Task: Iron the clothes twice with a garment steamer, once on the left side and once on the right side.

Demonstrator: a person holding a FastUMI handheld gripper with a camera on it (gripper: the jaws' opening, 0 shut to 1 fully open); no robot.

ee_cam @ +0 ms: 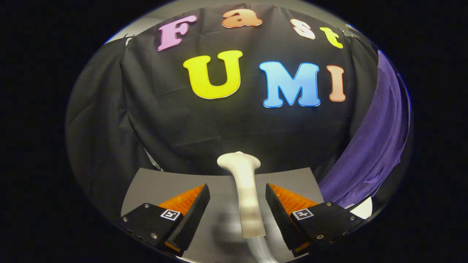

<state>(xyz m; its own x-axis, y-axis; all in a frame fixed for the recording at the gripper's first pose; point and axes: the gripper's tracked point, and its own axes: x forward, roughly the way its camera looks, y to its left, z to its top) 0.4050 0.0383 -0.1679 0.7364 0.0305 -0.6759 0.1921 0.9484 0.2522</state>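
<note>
A white garment steamer (244, 182) lies on the grey table (153, 182), its handle running between my fingers and its wider head pointing away beyond the fingertips. My gripper (237, 193) is open, with one finger on each side of the handle and a clear gap to both. A purple garment (373, 146) hangs to the right, past the right finger, draping down to the table's far right corner.
The black cloth wall (234, 124) stands close behind the table's far edge. A grey hose (261, 250) leaves the steamer's handle towards me, between the finger bases. A white patch (363, 208) shows below the garment's hem.
</note>
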